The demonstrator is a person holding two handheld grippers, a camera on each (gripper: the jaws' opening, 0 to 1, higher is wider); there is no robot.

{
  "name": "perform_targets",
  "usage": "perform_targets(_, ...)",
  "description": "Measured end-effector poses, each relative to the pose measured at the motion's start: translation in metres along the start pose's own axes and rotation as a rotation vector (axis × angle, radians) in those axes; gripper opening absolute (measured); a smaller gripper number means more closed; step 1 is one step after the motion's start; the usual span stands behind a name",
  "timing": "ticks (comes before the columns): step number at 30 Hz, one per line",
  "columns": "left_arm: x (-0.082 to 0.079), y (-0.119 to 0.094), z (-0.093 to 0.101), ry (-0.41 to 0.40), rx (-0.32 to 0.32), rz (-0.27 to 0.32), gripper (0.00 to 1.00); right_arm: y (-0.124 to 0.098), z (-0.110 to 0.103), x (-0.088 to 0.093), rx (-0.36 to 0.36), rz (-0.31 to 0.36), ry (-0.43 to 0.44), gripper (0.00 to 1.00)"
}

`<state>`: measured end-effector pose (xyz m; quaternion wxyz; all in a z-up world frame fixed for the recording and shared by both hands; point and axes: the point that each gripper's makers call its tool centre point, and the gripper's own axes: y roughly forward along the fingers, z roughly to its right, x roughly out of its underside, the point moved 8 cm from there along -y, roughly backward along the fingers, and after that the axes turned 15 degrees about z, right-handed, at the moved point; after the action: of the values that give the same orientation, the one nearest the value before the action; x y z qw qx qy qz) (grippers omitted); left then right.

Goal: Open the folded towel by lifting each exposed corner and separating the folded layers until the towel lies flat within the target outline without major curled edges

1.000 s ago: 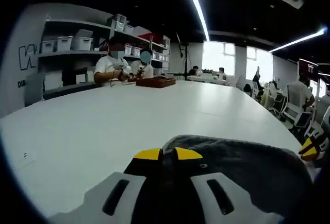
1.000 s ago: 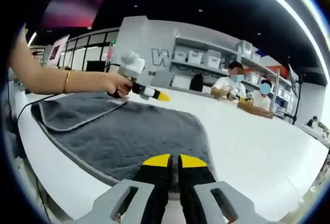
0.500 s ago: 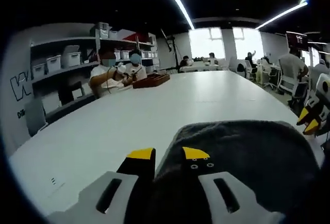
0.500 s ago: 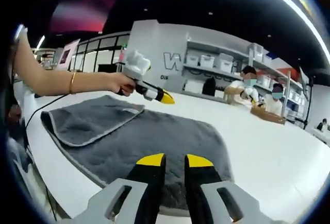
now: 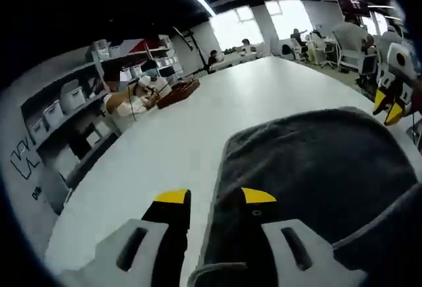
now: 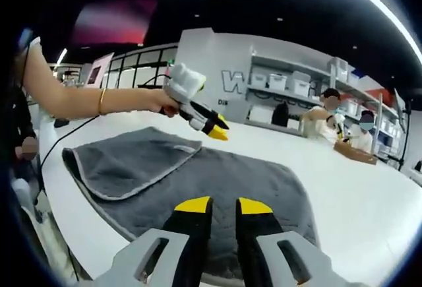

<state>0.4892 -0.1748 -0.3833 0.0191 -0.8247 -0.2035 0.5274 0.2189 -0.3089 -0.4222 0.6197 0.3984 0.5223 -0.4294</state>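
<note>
A dark grey towel (image 6: 217,181) with a light hem lies spread on the white table (image 6: 369,194). One layer (image 6: 125,158) is still folded over at its left end. My right gripper (image 6: 223,205) stands open low over the towel's near edge, with nothing between its fingers. My left gripper (image 6: 214,127), held in a hand, hovers above the folded layer with its jaws apart. In the left gripper view the towel (image 5: 316,168) stretches to the right, and its hem runs under my open left gripper (image 5: 215,196). My right gripper (image 5: 389,105) shows at the towel's far side.
The white table (image 5: 217,115) runs far ahead. Two people sit at its far end by a wooden tray (image 5: 177,92). Shelves with white bins (image 6: 277,82) line the wall. Office chairs (image 5: 359,43) stand along the table's far side.
Both grippers have gone from shut on the towel's edge to open, letting it go. The left gripper has risen and its view now tilts down onto the towel.
</note>
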Motion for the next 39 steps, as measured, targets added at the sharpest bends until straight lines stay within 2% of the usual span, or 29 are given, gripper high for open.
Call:
perform_targets(3, -0.002, -0.003, 0.0, 0.013, 0.048, -0.017, 0.27, 0.001, -0.002, -0.002, -0.008, 0.012, 0.009, 0.09)
perform_targets(4, -0.002, -0.005, 0.0, 0.033, 0.082, -0.045, 0.28, 0.001, -0.003, -0.003, -0.01, 0.013, 0.01, 0.09)
perform_targets(9, 0.006, -0.013, -0.005, 0.222, 0.138, -0.191, 0.29, 0.001, -0.005, -0.006, -0.024, 0.019, 0.007, 0.09)
perform_targets(14, 0.009, -0.017, -0.004, 0.2, 0.18, -0.202, 0.32, 0.001, -0.011, -0.008, -0.058, 0.016, 0.001, 0.1)
perform_targets(18, 0.016, -0.022, -0.005, 0.261, 0.242, -0.276, 0.33, 0.002, -0.019, -0.011, -0.099, 0.013, 0.007, 0.11)
perform_targets(21, 0.021, -0.022, -0.008, 0.267, 0.258, -0.281, 0.31, 0.003, -0.024, -0.012, -0.115, 0.018, 0.01, 0.11)
perform_targets(22, 0.025, -0.023, -0.01, 0.291, 0.283, -0.312, 0.31, 0.003, -0.025, -0.013, -0.117, 0.02, 0.013, 0.11)
perform_targets(24, 0.027, -0.023, -0.01, 0.297, 0.3, -0.322, 0.32, 0.003, -0.026, -0.013, -0.113, 0.029, 0.011, 0.11)
perform_targets(27, 0.029, -0.024, -0.011, 0.289, 0.314, -0.33, 0.32, 0.002, -0.026, -0.013, -0.109, 0.027, 0.014, 0.11)
perform_targets(32, 0.04, -0.026, -0.016, 0.287, 0.366, -0.388, 0.32, 0.0, -0.026, -0.012, -0.105, 0.019, 0.019, 0.11)
perform_targets(39, 0.049, -0.02, -0.023, 0.218, 0.402, -0.394, 0.28, 0.0, -0.027, -0.012, -0.101, 0.023, 0.027, 0.1)
